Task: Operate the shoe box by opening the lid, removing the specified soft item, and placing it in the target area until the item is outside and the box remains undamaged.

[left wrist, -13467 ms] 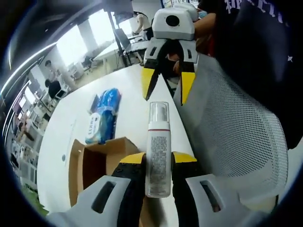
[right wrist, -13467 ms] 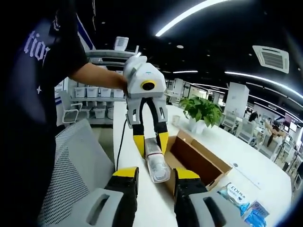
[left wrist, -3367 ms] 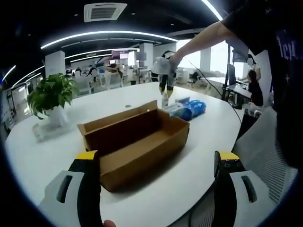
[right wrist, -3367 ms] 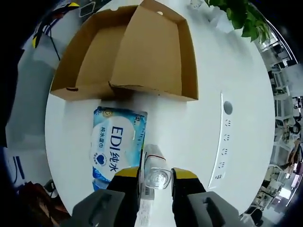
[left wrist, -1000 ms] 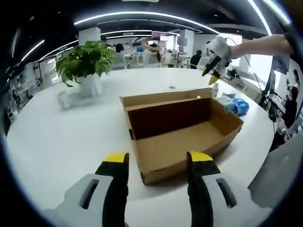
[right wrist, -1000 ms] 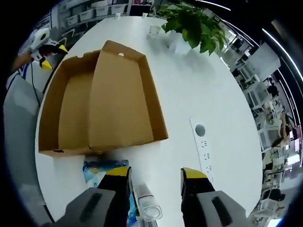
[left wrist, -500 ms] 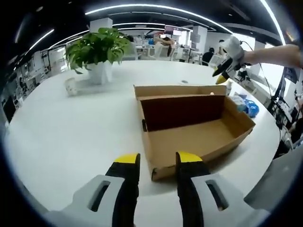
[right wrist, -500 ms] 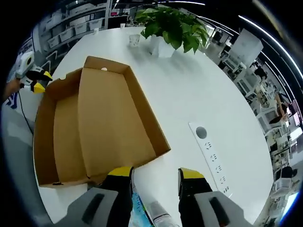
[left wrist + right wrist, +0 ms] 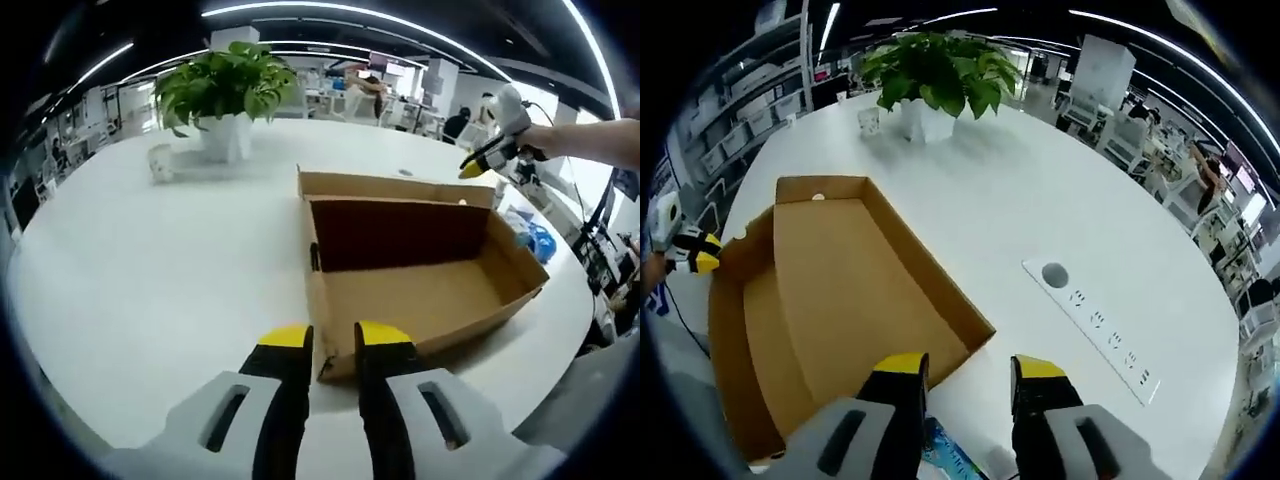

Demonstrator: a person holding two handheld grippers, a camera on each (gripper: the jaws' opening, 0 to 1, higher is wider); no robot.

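a wide open-plan office under a dark ceiling with long curved light strips (image 9: pixel 330 12), and a big white table (image 9: pixel 140 290) with rounded edges in front. a leafy potted plant (image 9: pixel 935 70) in a white pot stands on the table with a small cup (image 9: pixel 869 121) just beside it, and a socket strip (image 9: pixel 1095 322) is set flush into the tabletop. behind are desks, white chairs (image 9: pixel 1125 140), shelves of bins (image 9: pixel 750 110) and bright windows (image 9: pixel 590 190).
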